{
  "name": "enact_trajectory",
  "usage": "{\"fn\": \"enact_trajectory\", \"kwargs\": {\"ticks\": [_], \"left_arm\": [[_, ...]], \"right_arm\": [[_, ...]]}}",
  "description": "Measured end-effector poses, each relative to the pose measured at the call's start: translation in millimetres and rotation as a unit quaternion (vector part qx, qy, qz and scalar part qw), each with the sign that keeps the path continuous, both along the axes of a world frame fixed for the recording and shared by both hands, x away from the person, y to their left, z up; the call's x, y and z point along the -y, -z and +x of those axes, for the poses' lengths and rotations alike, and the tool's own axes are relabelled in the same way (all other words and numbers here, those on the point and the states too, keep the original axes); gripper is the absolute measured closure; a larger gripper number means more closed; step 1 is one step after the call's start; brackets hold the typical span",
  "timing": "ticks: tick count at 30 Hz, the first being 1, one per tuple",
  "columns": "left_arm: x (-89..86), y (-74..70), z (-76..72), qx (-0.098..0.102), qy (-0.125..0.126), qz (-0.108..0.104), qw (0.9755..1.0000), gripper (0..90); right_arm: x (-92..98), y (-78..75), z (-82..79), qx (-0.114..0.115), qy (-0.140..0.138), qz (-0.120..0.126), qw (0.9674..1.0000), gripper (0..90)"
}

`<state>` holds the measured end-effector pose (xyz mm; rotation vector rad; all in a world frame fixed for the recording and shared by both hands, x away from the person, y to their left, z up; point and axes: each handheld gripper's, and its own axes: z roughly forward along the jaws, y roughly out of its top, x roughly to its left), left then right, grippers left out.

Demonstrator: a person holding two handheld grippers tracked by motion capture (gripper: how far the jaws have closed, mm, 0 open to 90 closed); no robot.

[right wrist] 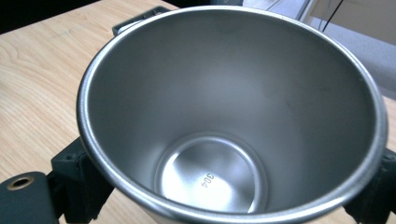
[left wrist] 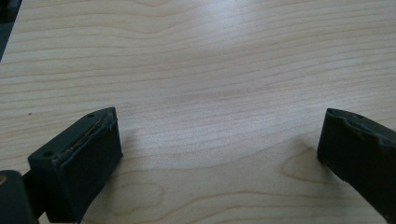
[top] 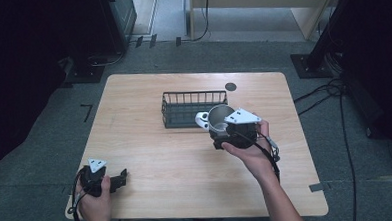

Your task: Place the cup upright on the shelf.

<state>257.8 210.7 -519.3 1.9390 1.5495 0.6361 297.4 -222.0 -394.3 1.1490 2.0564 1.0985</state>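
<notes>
Brushed, glossy steel cup (right wrist: pixel 233 116), matt wood-grain table (left wrist: pixel 210 70), black wire basket (top: pixel 184 111)

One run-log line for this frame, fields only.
right gripper: shut on steel cup, beside wire basket | left gripper: open, idle over table | cup: empty

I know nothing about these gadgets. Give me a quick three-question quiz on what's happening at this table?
1. True or false: the right hand-held gripper grips the shiny steel cup with a white handle.
2. Is anything inside the cup?
3. The left hand-held gripper is: A) open over the bare wooden table, B) inside the black wire basket.

Key: 1 true; 2 no, it is empty; 3 A.
</notes>
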Motion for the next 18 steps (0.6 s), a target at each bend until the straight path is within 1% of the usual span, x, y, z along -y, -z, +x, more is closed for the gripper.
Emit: {"fn": "enact_trajectory", "kwargs": {"ticks": [2,4,5,8,9,10,11,12,16,18], "left_arm": [[0.1,0.1,0.0,0.001,-0.001,-0.001,1.0000,0.0],[0.1,0.1,0.1,0.001,0.000,-0.001,1.0000,0.0],[0.1,0.1,0.1,0.001,-0.001,-0.001,1.0000,0.0],[0.2,0.1,0.0,0.001,-0.001,-0.001,1.0000,0.0],[0.2,0.1,0.1,0.001,-0.001,-0.001,1.0000,0.0],[0.2,0.1,0.1,0.001,-0.001,-0.001,1.0000,0.0],[0.1,0.1,0.0,0.001,0.000,-0.001,1.0000,0.0],[0.1,0.1,0.0,0.001,0.000,-0.001,1.0000,0.0],[0.1,0.2,0.0,0.001,-0.001,-0.001,1.0000,0.0],[0.1,0.1,0.0,0.001,-0.001,-0.001,1.0000,0.0]], "right_arm": [[-2.4,-5.4,5.7,0.002,-0.005,0.000,1.0000,7.8],[-3.4,-7.1,7.8,0.002,-0.008,0.000,1.0000,7.8],[-5.2,-10.4,12.0,0.004,-0.011,-0.003,0.9999,7.8],[-7.0,-13.3,16.4,0.006,-0.015,-0.003,0.9999,7.8],[-8.4,-16.2,21.7,0.006,-0.018,0.000,0.9998,7.8],[-8.4,-16.2,21.7,0.006,-0.018,0.000,0.9998,7.8],[-9.6,-18.3,26.8,0.006,-0.020,0.002,0.9998,7.8],[-9.6,-18.3,26.8,0.006,-0.020,0.002,0.9998,7.8],[-14.7,-23.4,37.5,0.010,-0.025,-0.008,0.9996,7.8],[-15.5,-24.2,38.9,0.010,-0.026,-0.009,0.9996,7.8]]}}
